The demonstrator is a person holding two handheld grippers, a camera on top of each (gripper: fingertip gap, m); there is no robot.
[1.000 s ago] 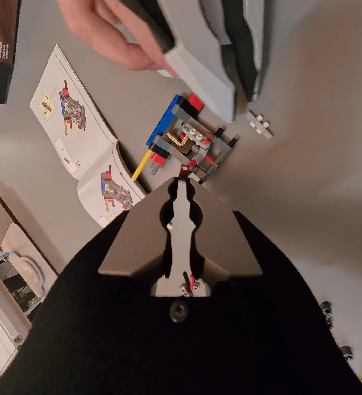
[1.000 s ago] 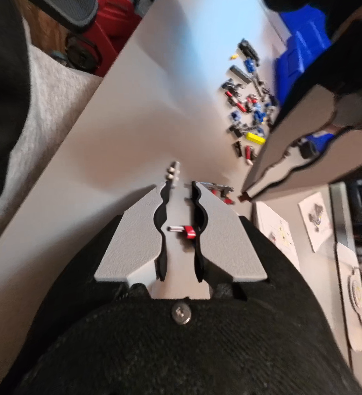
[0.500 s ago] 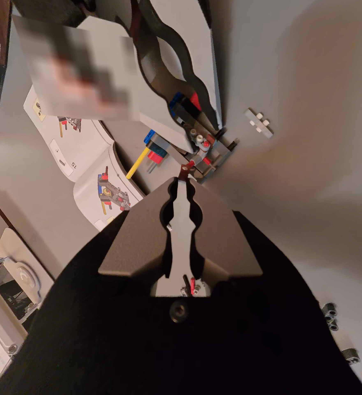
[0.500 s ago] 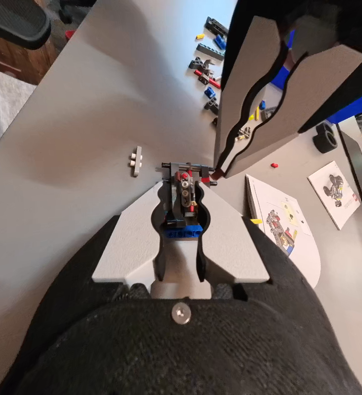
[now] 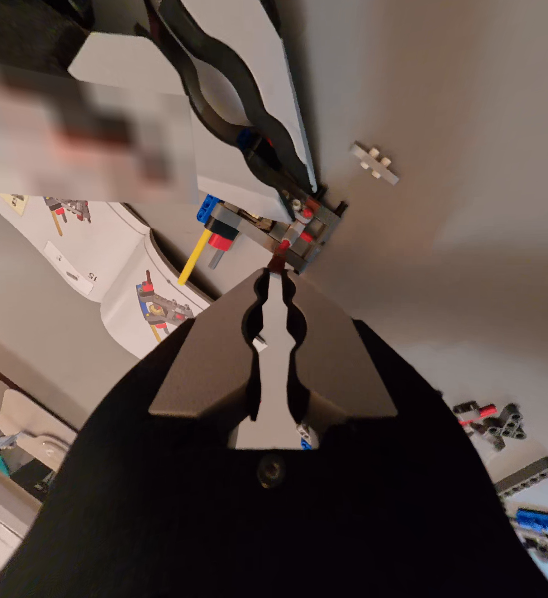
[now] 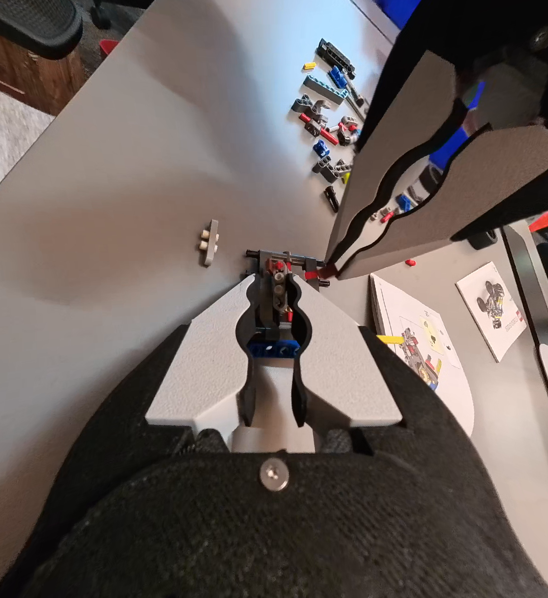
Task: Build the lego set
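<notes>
The partly built lego assembly (image 6: pixel 280 291) lies on the grey surface (image 6: pixel 136 194), its long axis running from the blue beam (image 6: pixel 274 350) straight away between the jaws of the right gripper (image 6: pixel 274 281), which are clamped on its sides. The left gripper (image 5: pixel 275 273) sits at the assembly's far right corner, jaws pinched on a small dark red piece (image 5: pixel 276 262) touching a red pin (image 6: pixel 311 275) there. No containers are visible; loose parts (image 6: pixel 327 116) lie well beyond the assembly.

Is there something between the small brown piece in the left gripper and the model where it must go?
Nothing visible. The brown piece, pinched in the left gripper, sits right at the red pin of the model, which the right gripper straddles.
</notes>
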